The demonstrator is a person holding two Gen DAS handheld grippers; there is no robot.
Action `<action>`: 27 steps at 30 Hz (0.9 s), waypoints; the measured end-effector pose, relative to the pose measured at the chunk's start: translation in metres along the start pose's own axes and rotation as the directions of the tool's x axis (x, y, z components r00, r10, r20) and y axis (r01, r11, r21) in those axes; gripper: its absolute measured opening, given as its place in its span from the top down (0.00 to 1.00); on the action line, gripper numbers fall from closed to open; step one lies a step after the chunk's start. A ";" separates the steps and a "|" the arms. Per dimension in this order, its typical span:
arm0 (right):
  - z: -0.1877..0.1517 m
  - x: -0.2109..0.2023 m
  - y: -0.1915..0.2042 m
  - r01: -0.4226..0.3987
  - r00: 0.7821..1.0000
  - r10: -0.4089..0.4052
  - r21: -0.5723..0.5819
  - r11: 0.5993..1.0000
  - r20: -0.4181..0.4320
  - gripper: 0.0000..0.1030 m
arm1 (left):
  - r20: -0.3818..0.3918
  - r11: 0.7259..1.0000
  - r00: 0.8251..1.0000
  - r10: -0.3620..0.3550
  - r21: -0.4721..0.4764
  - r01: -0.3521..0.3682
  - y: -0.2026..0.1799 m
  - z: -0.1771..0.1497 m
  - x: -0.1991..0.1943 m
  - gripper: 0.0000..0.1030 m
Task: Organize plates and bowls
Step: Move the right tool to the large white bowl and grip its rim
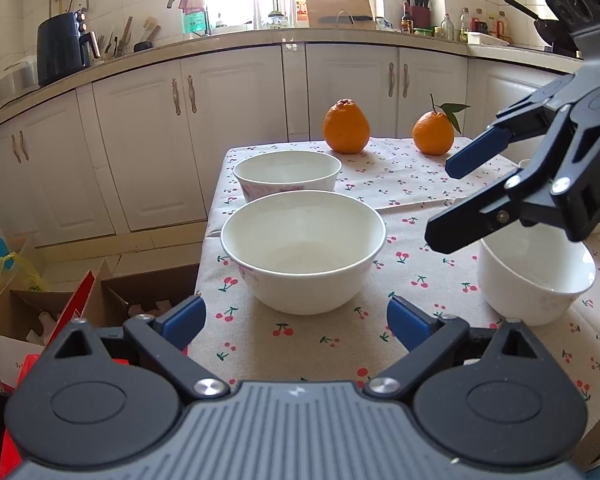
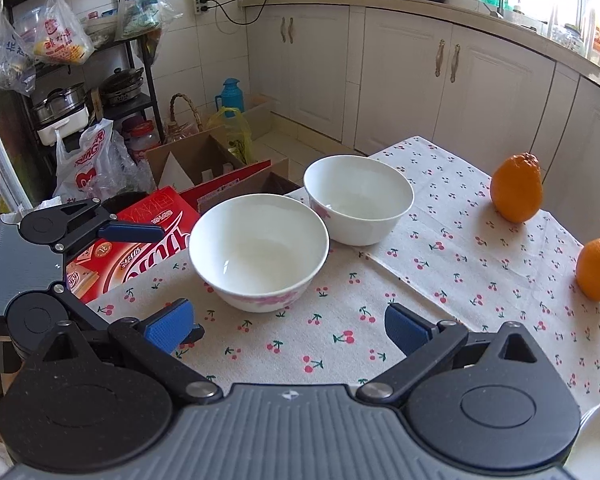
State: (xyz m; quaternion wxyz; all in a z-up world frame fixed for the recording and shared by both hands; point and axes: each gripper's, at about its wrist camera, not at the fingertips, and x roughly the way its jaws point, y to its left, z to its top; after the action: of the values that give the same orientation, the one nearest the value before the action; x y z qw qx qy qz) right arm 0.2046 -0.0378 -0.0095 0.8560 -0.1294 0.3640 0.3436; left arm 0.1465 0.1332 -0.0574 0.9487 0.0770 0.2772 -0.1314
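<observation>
- The left gripper [image 1: 296, 320] stands at the bottom of the left wrist view; its 2 blue pads [image 1: 182, 318] are wide apart and nothing is between them
- Just above this gripper, in the middle of the frame, the near bowl [image 1: 303, 252] sits upright on the cherry-print tablecloth [image 1: 416, 184], white with a pink flower pattern low on its wall; it is empty
- Behind it, higher in the frame, the far bowl [image 1: 287, 175] stands close to the near one, also upright and empty; if the 2 touch, I cannot tell
- At the right of the same view a third bowl [image 1: 534, 280] sits on the cloth, well apart from the other 2
- The right gripper [image 1: 448, 204] comes in from the upper right and hovers over the rim of this third bowl; its fingers are spread and hold nothing
- In the right wrist view the right gripper [image 2: 290, 326] is at the bottom, jaws wide, only cloth between the pads
- There the near bowl [image 2: 259, 252] is in the centre and the far bowl [image 2: 358, 200] is up and to the right of it, just beside it
- The left gripper [image 2: 158, 276] shows at the left edge of this view, open, next to the near bowl and not touching it
- 2 oranges stand at the far side of the table: the big orange [image 1: 346, 127] and the leafy orange [image 1: 433, 133] more to the right
- Below the table edge, at the lower left, lies a red carton [image 2: 140, 240] among brown cardboard boxes [image 2: 196, 160]
</observation>
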 end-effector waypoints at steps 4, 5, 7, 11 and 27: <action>0.014 0.011 -0.003 -0.016 1.000 0.016 -0.017 1.000 -0.009 0.00 | 0.002 1.000 1.000 -0.006 0.003 0.006 0.004 0.002 0.007 0.06; 0.017 0.013 -0.004 -0.021 1.000 0.021 -0.017 1.000 -0.012 0.00 | 0.002 1.000 1.000 -0.007 0.004 0.007 0.004 0.002 0.009 0.06; 0.022 0.020 -0.007 -0.036 0.999 0.036 -0.013 0.999 -0.020 0.00 | 0.001 1.000 1.000 -0.011 0.007 0.011 0.005 0.004 0.013 0.06; 0.030 0.035 -0.015 -0.064 0.997 0.064 0.016 0.998 -0.036 0.00 | -0.006 1.000 1.000 -0.021 0.008 0.021 0.003 0.005 0.020 0.06; 0.048 0.077 -0.033 -0.157 0.982 0.165 0.089 0.984 -0.089 0.14 | -0.003 0.998 0.999 -0.045 0.039 0.045 -0.002 0.013 0.032 0.09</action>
State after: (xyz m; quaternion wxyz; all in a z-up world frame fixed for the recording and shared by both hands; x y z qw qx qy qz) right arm 0.2913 -0.0008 -0.0315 0.8115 -0.0810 0.4276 0.3899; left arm 0.1784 0.1219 -0.0646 0.9435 0.0893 0.2771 -0.1580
